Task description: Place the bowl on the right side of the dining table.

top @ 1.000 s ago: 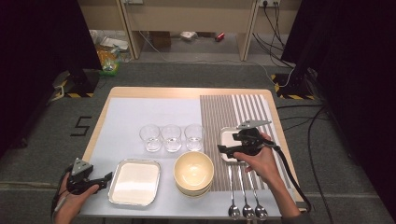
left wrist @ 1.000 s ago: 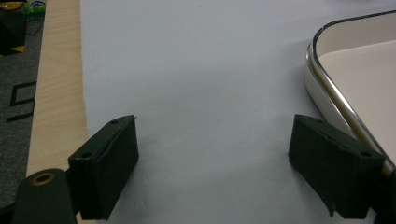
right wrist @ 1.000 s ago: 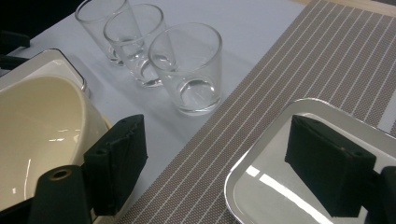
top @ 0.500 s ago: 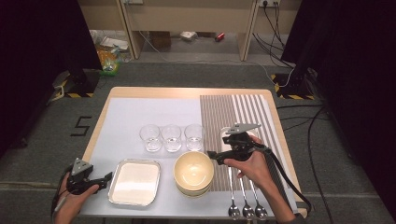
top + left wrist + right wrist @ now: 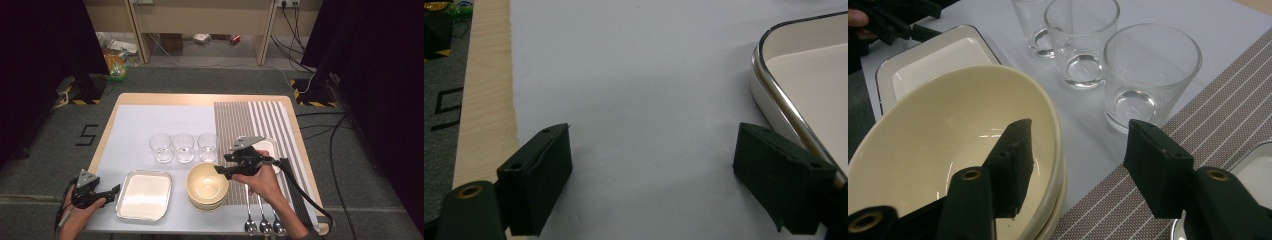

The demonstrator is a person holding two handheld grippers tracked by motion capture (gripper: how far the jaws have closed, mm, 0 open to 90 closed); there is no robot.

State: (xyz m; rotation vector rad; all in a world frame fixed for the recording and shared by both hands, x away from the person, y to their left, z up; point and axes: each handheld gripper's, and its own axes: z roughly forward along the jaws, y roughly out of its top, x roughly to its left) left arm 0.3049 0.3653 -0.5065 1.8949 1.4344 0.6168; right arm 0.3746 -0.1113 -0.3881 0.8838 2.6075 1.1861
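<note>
Between the spread jaws of the right gripper, rim of the top bowl, one jaw inside it, glasses just beyond, left gripper released, bare mat between jaws, tray edge beside one jaw

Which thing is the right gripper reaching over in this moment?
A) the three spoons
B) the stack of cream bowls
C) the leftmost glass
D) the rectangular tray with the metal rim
B: in the right gripper view the open right gripper has one jaw over the inside of the top cream bowl, the other outside its rim.
</note>
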